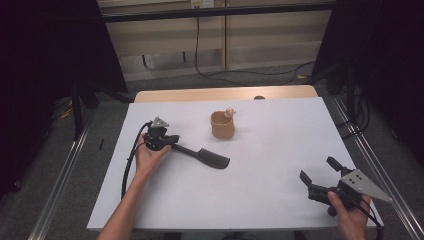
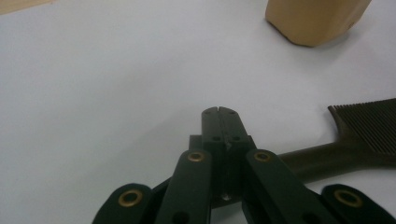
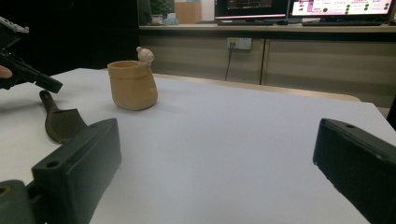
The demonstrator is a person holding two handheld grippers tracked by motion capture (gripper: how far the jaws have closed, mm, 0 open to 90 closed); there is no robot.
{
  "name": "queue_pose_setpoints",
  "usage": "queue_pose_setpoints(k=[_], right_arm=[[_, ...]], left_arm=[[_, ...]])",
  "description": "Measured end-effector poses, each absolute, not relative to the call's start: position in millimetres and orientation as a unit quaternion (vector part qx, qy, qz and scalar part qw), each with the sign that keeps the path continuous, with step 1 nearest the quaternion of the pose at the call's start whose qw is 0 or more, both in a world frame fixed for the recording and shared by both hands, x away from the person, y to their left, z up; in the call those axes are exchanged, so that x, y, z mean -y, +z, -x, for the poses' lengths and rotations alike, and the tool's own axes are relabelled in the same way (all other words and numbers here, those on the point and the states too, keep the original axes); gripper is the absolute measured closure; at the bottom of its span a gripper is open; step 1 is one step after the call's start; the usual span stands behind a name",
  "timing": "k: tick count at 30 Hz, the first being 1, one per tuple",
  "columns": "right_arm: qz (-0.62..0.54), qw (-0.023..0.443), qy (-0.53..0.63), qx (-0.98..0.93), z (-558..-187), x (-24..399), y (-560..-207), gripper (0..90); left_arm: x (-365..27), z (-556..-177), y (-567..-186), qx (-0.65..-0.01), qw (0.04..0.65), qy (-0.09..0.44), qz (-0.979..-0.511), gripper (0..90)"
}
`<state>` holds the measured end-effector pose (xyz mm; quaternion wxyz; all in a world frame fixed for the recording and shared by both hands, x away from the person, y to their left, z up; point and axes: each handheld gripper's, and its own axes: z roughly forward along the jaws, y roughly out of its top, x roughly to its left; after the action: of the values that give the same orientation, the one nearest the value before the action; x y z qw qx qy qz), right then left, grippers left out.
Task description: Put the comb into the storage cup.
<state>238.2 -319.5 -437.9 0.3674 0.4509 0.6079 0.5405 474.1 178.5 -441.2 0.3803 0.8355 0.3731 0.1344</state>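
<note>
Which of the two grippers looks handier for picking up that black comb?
Left, probably. The left hand-held gripper sits right at the handle of the black plastic comb, jaws shut above it. The right hand-held gripper is open but far off near the white table's right corner.

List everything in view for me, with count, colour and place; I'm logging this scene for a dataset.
comb: 1, black, left of table centre, lying flat, handle end by the left gripper
cup: 1, tan, with small pale figure on its rim, middle of table toward far edge
table cover: 1, white, over wooden table
left gripper: 1, black, jaws shut, beside the comb's handle, held in left hand
right gripper: 1, black with grey plate, jaws open, near right corner, held in right hand
</note>
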Motion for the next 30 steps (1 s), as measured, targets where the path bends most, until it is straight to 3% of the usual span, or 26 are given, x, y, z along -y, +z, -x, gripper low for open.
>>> queue_pose_setpoints(k=[30], right_arm=[[-0.451,0.366,0.540,-0.609,-238.0,319.8,-437.8,0.2]], left_arm=[[-177.9,-474.9,-445.4,-0.369,0.353,0.123,-0.851,90.0]])
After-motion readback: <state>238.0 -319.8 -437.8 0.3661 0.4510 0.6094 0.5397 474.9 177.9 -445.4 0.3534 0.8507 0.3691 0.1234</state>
